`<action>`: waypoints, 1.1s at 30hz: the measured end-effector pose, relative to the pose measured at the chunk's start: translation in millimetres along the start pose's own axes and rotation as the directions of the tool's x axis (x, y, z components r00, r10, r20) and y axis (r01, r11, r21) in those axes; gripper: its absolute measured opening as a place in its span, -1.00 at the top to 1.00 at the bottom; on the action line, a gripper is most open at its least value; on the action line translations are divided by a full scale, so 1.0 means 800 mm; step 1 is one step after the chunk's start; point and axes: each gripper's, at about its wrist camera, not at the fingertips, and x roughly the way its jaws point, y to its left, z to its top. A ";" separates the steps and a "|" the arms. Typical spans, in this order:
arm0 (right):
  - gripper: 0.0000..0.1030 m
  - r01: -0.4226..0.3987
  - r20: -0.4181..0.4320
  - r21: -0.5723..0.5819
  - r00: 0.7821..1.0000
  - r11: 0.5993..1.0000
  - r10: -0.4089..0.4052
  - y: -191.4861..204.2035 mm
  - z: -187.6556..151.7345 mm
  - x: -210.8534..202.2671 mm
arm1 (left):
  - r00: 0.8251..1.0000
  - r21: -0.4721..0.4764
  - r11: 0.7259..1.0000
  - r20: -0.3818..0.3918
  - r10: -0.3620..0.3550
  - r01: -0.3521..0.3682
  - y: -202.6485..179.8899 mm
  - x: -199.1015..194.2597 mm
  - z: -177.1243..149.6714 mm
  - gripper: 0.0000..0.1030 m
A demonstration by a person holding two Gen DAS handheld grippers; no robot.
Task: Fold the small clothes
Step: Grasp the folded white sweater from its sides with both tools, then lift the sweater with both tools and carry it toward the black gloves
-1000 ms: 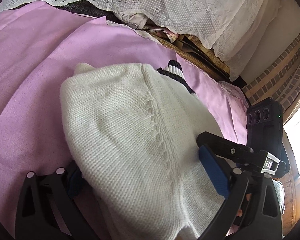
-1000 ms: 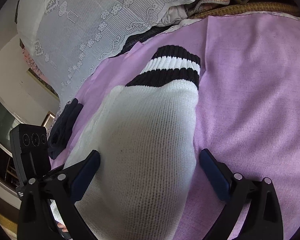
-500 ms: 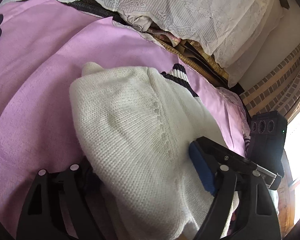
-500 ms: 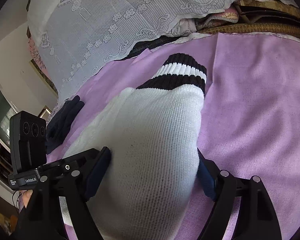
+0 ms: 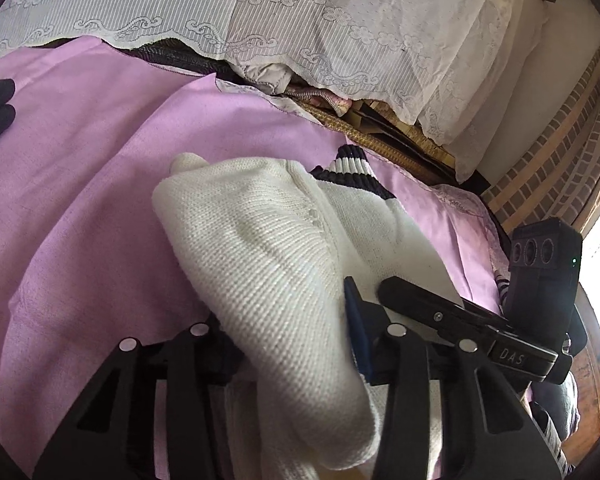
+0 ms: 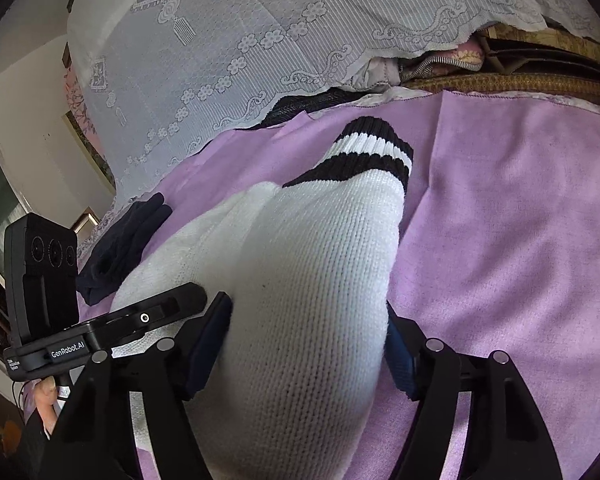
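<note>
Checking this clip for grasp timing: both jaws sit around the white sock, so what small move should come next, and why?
Probably finish the squeeze before lifting further. The left gripper and right gripper each have the sock between closing jaws, pads already at the knit. The striped cuff lies on the purple sheet, so a firm pinch should come before folding.

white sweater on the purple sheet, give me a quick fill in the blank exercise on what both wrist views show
1. The white knit sweater lies on a ____ sheet.
2. Its cuff is white with two ____ stripes.
3. The dark garment lies apart from the sweater, nearer the ____ gripper than the right gripper.
4. Both grippers' jaws are closing with the ____ between them.

Missing words: purple; black; left; sweater
</note>
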 end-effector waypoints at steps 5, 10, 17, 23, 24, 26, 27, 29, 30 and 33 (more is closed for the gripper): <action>-0.24 0.001 0.071 -0.059 0.998 0.998 0.003 0.027 0.006 -0.027 | 0.998 0.053 0.998 0.054 0.025 -0.028 -0.018 -0.024 0.006 0.19; -0.24 -0.018 0.123 -0.071 0.992 0.997 0.026 0.056 0.016 -0.048 | 0.992 0.089 0.995 0.115 0.045 -0.055 -0.032 -0.063 0.018 0.20; -0.24 -0.091 0.149 -0.131 0.983 0.987 0.110 0.143 0.053 -0.036 | 0.972 0.085 0.988 0.206 0.110 -0.129 -0.011 -0.157 0.057 0.20; -0.24 -0.216 0.123 -0.177 0.963 0.960 0.240 0.243 0.084 0.015 | 0.931 0.065 0.968 0.295 0.214 -0.243 0.050 -0.240 0.080 0.20; -0.24 -0.235 0.119 -0.185 0.959 0.954 0.259 0.260 0.088 0.026 | 0.923 0.052 0.965 0.311 0.228 -0.256 0.065 -0.252 0.082 0.20; -0.24 -0.263 0.108 -0.201 0.951 0.944 0.288 0.293 0.092 0.049 | 0.909 0.022 0.960 0.329 0.257 -0.279 0.096 -0.271 0.089 0.19; -0.24 -0.276 0.097 -0.208 0.949 0.939 0.300 0.308 0.094 0.063 | 0.903 0.007 0.957 0.332 0.271 -0.290 0.113 -0.279 0.092 0.19; -0.24 -0.301 0.073 -0.213 0.944 0.930 0.322 0.332 0.099 0.092 | 0.892 -0.030 0.952 0.342 0.297 -0.305 0.148 -0.291 0.095 0.19; -0.24 -0.310 0.062 -0.212 0.942 0.927 0.329 0.342 0.099 0.106 | 0.887 -0.047 0.949 0.344 0.308 -0.311 0.165 -0.294 0.097 0.19; -0.24 -0.325 0.025 -0.211 0.941 0.922 0.337 0.366 0.100 0.150 | 0.877 -0.091 0.940 0.338 0.341 -0.330 0.216 -0.294 0.102 0.19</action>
